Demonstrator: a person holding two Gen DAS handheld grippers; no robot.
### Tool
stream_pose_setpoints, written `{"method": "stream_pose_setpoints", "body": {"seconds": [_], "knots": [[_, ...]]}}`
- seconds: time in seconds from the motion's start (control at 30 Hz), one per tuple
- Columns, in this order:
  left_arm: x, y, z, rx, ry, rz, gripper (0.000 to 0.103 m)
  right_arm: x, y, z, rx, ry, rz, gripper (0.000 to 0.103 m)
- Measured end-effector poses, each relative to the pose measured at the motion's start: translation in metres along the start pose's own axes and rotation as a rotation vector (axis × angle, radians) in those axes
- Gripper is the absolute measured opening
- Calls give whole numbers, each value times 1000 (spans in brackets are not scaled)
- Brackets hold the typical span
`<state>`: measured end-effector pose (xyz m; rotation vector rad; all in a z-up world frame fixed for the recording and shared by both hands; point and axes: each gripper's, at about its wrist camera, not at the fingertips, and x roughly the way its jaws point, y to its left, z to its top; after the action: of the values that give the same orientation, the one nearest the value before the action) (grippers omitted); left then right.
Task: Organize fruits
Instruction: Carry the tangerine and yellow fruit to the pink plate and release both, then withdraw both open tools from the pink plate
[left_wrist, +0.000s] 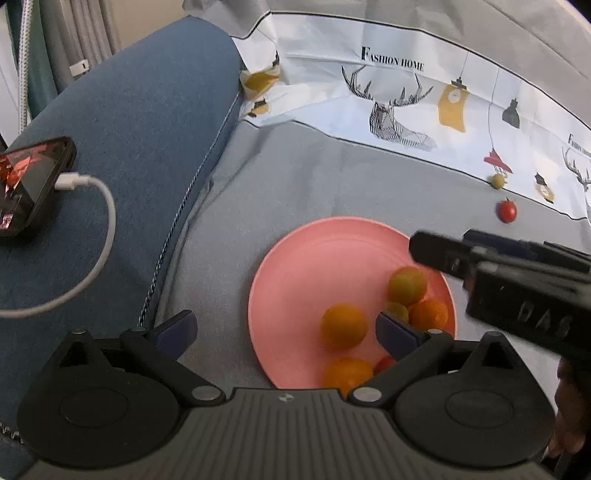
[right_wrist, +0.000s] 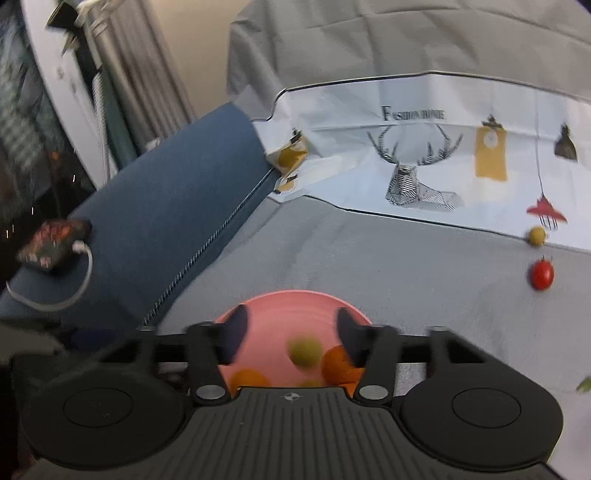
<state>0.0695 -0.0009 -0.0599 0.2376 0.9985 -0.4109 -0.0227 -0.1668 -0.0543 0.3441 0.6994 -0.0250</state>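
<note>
A pink plate (left_wrist: 295, 280) lies on the grey cloth and holds several oranges (left_wrist: 344, 325) and a yellow-green fruit (left_wrist: 407, 285). My left gripper (left_wrist: 284, 328) is open and empty over the plate's near left side. My right gripper (right_wrist: 291, 338) is open above the plate (right_wrist: 288, 310); a blurred yellow-green fruit (right_wrist: 304, 352) shows between its fingers, over the plate, next to an orange (right_wrist: 338, 363). The right gripper's body also shows in the left wrist view (left_wrist: 517, 280). A red tomato (left_wrist: 506, 211) (right_wrist: 542, 275) and a small yellow-green fruit (left_wrist: 497, 181) (right_wrist: 536, 235) lie on the cloth beyond the plate.
A blue sofa arm (left_wrist: 147, 147) rises at left with a phone (left_wrist: 29, 184) and a white charging cable (left_wrist: 99, 236) on it. A white printed cloth (left_wrist: 406, 96) covers the back.
</note>
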Motion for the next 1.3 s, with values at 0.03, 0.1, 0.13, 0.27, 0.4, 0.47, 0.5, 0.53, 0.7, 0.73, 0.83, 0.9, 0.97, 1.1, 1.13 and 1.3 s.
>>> {"method": "stream_pose_setpoints", "body": {"seconds": [0.03,0.1,0.13,0.27,0.4,0.47,0.5,0.53,0.7,0.73,0.83,0.9,0.97,1.1,1.13,1.3], "knots": [[-1,2,-2,-5,9,1,103,-2,-1,0,7,0,-4,62],[-4,6,-8,-11,28,10,103,-7,-4,-2,6,5,-28,63],[-6,8,-10,-16,38,13,103,-11,-6,-5,13,7,-44,65],[-22,15,-25,-56,74,-9,103,-36,-9,-19,35,30,-103,77],[-43,16,-43,-53,81,-11,103,-67,-2,-42,28,54,-187,88],[-57,15,-52,-52,72,-3,103,-87,5,-52,16,57,-210,90],[-64,14,-57,-55,69,-1,103,-97,8,-57,12,53,-214,92],[-73,14,-62,-63,63,1,103,-106,11,-61,9,47,-215,92],[-115,11,-84,-74,-8,4,103,-153,41,-76,-74,-14,-208,97],[-124,11,-88,-73,-28,7,103,-161,47,-78,-99,-33,-211,98],[-145,10,-95,-80,-70,10,103,-184,64,-86,-163,-91,-219,100],[-157,11,-98,-83,-94,9,103,-198,72,-90,-187,-121,-221,101],[-169,10,-103,-85,-120,10,103,-210,76,-94,-191,-148,-223,102],[-191,4,-113,-72,-161,5,103,-232,80,-101,-183,-183,-223,102],[-196,3,-115,-65,-171,4,103,-236,82,-104,-181,-191,-223,102],[-218,-2,-128,-46,-214,12,103,-255,88,-114,-182,-220,-214,102]]}}
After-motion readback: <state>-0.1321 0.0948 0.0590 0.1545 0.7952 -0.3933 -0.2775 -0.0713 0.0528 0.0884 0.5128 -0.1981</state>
